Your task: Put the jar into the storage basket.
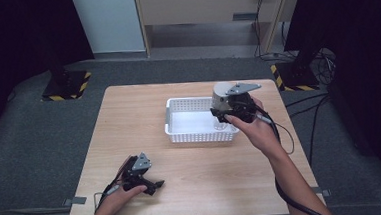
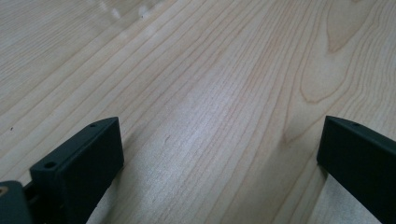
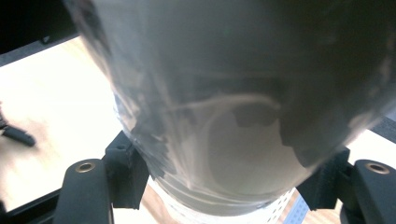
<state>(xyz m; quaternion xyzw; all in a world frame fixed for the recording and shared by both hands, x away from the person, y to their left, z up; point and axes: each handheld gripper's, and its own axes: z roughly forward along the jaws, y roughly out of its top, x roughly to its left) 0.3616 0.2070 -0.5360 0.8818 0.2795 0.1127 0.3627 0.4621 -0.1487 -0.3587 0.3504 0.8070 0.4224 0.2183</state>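
Right gripper (image 1: pixel 227 116): held in the person's right hand (image 1: pixel 254 128) over the right end of the basket, its 2 jaws clamped on the sides of a clear cup.
Cup (image 1: pixel 221 101): see-through plastic, gripped low on its body and raised above the basket; in the right gripper view the cup (image 3: pixel 233 93) sits tight between the jaws, with the basket's mesh below it.
Basket (image 1: pixel 177 134): white, rectangular, with perforated walls, on the far middle of the table; I can make out nothing lying on its floor.
Left gripper (image 1: pixel 153 185): resting low at the near left of the table in the left hand (image 1: pixel 121 197), jaws spread wide with bare wood between them.
Table (image 1: pixel 129 121): light wood.
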